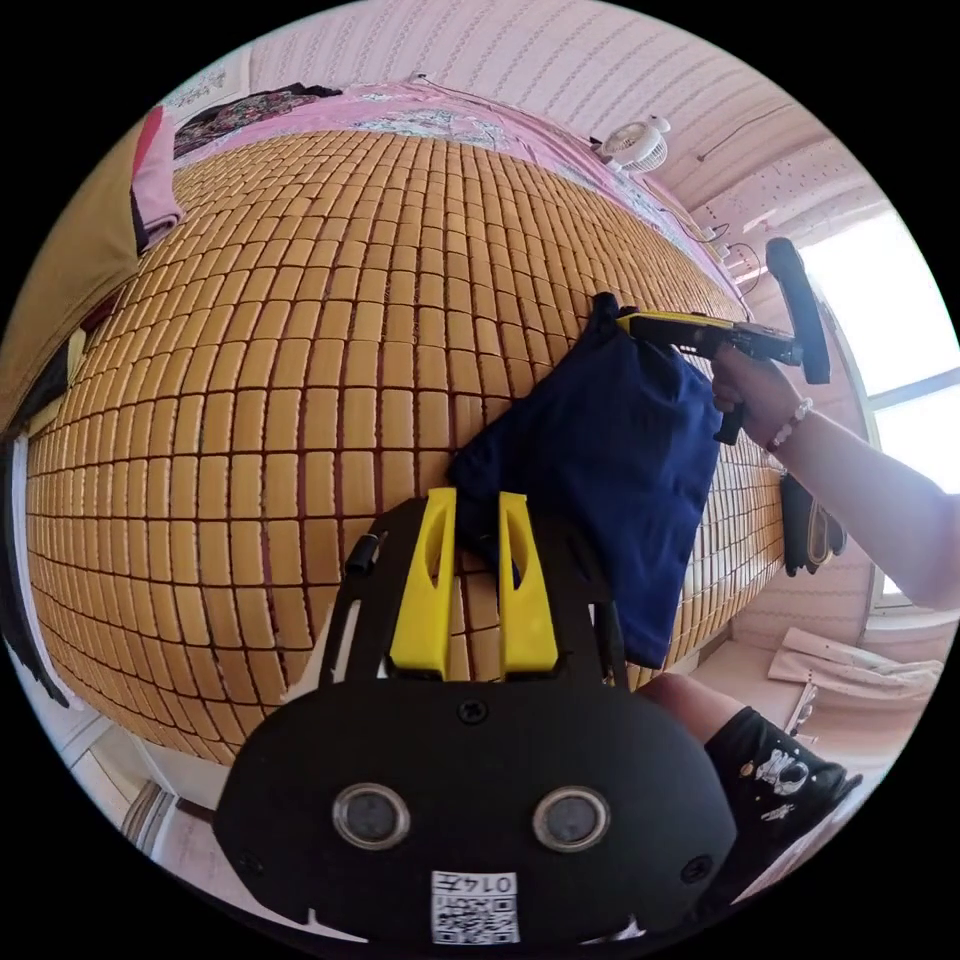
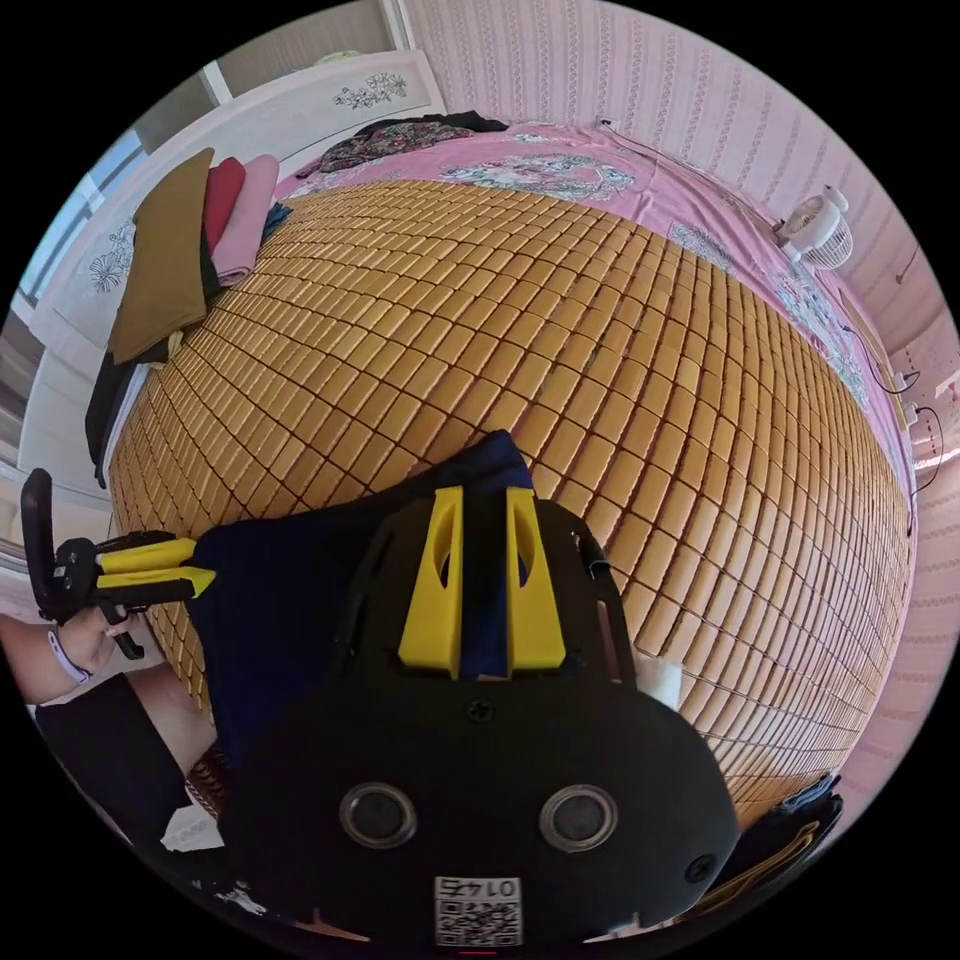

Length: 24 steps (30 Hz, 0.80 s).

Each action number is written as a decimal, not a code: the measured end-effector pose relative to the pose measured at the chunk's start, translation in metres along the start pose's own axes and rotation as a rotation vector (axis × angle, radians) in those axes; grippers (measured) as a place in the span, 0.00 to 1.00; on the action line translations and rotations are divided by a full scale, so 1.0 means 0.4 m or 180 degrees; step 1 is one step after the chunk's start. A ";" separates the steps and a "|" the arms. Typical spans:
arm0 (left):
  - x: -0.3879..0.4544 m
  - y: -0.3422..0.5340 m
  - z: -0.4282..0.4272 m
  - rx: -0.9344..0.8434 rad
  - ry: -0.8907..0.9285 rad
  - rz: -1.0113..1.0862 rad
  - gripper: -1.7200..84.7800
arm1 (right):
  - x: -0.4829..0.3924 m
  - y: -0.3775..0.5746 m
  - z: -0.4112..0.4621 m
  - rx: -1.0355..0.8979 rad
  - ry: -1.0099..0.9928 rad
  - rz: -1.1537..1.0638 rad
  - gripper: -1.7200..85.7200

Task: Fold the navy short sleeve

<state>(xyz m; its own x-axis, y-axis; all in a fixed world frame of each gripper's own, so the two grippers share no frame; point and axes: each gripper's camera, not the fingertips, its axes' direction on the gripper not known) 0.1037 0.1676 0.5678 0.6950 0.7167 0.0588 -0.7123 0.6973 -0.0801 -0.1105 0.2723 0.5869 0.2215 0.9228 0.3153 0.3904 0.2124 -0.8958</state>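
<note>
While we hold one navy short sleeve (image 1: 610, 470) above the bamboo mat (image 1: 300, 350), our two tools grip it: left tool (image 1: 478, 505) closed on its corner, right tool (image 2: 482, 505) at three o'clock clamping another.

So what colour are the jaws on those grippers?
Yellow, on black bodies; clearest on the left gripper in the left gripper view.

The shirt (image 1: 610, 450) is soft, matt navy cloth, smooth with few creases. The mat (image 1: 300, 350) on the bed looks like small glossy bamboo tiles, hard and smooth, strung in rows. Beyond it lies a matt pink printed sheet (image 2: 560, 165). Each gripper's fingers (image 1: 428, 590) are matt yellow plastic on black plastic bodies.
</note>
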 end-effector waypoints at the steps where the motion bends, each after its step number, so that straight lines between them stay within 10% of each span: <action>1: 0.003 -0.009 -0.003 -0.0082 -0.0014 0.0025 0.08 | 0.002 0.000 0.000 -0.0015 -0.0042 0.0016 0.06; 11: 0.098 0.004 -0.129 0.0132 0.0078 0.0864 0.02 | 0.084 0.098 -0.101 0.0632 -0.0900 0.0469 0.07; 17: 0.062 -0.013 -0.068 -0.0120 0.0064 0.0476 0.02 | 0.023 0.056 -0.065 0.0471 -0.0485 -0.0125 0.16; 24: 0.054 -0.019 -0.049 -0.0165 0.0165 0.0354 0.02 | -0.037 0.075 -0.013 0.0147 -0.0148 -0.0594 0.06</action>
<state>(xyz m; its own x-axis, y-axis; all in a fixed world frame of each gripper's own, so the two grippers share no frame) 0.1259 0.1775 0.5500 0.6171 0.7868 -0.0048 -0.7801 0.6110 -0.1346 -0.0974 0.2635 0.5569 0.1073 0.8796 0.4635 0.3792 0.3948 -0.8369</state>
